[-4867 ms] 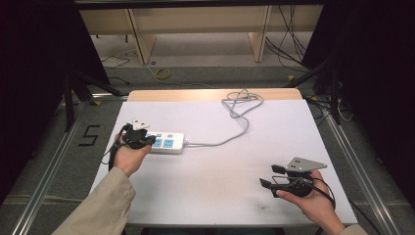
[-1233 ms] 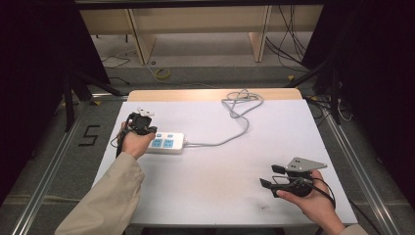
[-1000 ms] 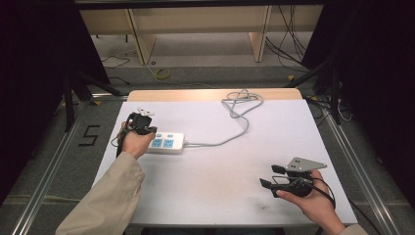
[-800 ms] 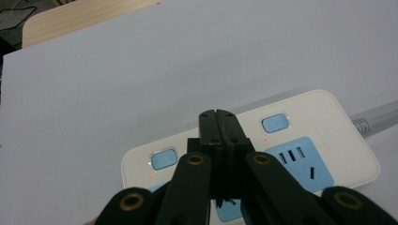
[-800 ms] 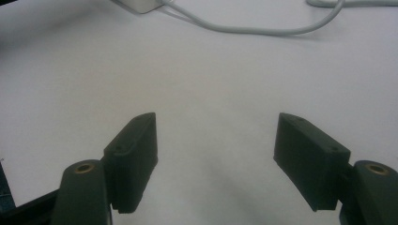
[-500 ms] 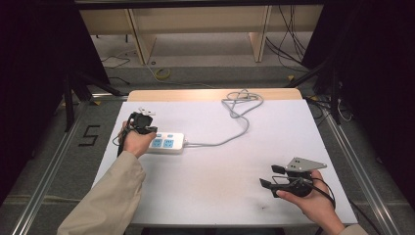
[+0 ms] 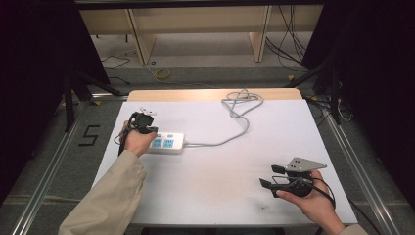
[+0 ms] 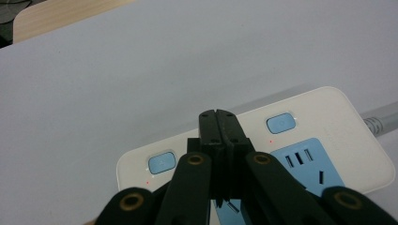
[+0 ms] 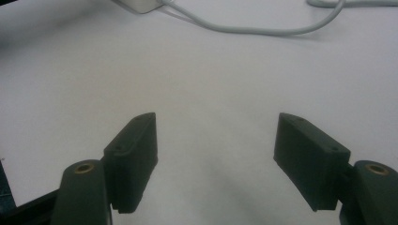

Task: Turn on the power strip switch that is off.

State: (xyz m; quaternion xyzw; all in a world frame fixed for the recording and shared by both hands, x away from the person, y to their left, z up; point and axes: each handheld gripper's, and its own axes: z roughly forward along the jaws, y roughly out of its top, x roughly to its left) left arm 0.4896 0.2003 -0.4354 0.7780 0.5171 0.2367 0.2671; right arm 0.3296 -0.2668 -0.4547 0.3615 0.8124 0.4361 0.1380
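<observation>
A white power strip (image 7: 166, 143) with blue sockets and blue switches lies on the white table (image 7: 220, 196) at the left. My left gripper (image 7: 145, 128) hovers over the strip's left end, held by a hand in a beige sleeve. In the left gripper view its jaws (image 8: 218, 136) are pressed together with nothing between them, just above the power strip (image 8: 328, 154) between two blue switches. My right gripper (image 7: 270, 176) rests near the table's front right, pointing left. Its jaws (image 9: 216, 159) stand wide open over bare table.
The strip's grey cable (image 7: 230, 139) runs right, then curls into a loose coil (image 7: 240, 100) at the table's far edge. A wooden strip (image 7: 195, 94) borders that edge. Metal rails flank the table, and floor cables lie beyond.
Compared with the oldest frame, my left hand has shifted a little farther away, onto the strip's left end. Over the last second nothing has moved.
</observation>
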